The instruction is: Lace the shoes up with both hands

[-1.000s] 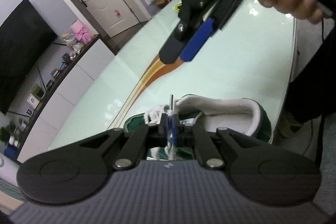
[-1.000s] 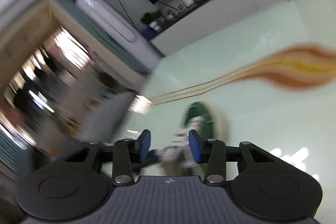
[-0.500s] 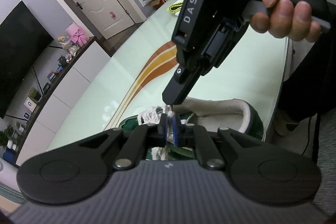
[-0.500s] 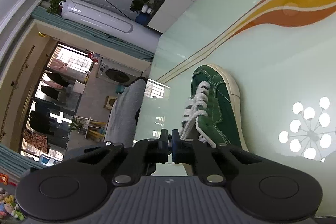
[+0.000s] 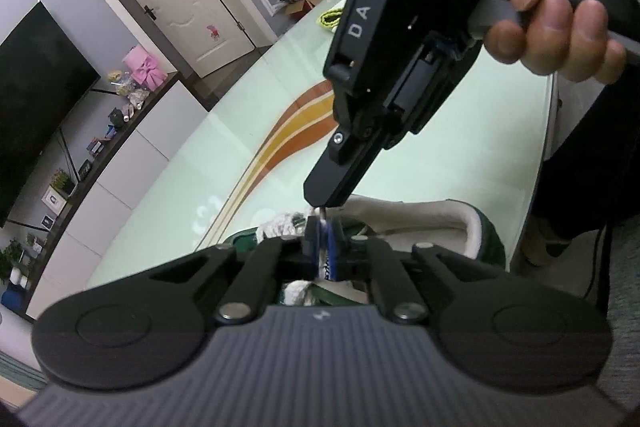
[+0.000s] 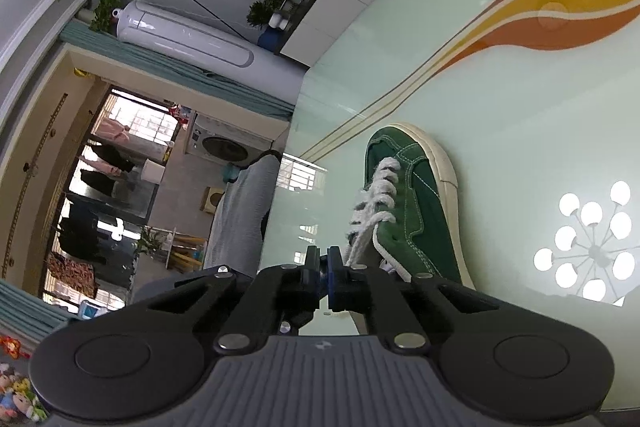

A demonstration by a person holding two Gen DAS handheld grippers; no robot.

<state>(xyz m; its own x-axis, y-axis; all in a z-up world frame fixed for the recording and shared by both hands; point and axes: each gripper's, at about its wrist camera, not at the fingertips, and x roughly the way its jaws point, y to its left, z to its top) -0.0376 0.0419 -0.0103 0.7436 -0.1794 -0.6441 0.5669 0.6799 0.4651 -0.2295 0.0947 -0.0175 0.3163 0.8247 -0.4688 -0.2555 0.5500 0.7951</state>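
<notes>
A living room is seen behind everything, and a pale green glass table (image 6: 500, 99) with an orange swirl is spread out ahead of both tools. The green shoe (image 6: 404, 203) is laid flat on it, just ahead of the right gripper (image 6: 323, 273) and a bit to its right, toe pointed away, probably so the eyelets are kept facing up and easy to reach. Most of the white lace (image 6: 378, 201) is already threaded along the tongue.

In the left wrist view the left gripper (image 5: 323, 247) is closed down on a bit of white lace right over the shoe's collar, likely so the free end is kept taut. The right gripper's tip is brought down just above that pinch, looks like for a handoff. Its jaws are shown pressed together; whether anything is caught between them can't be told.
</notes>
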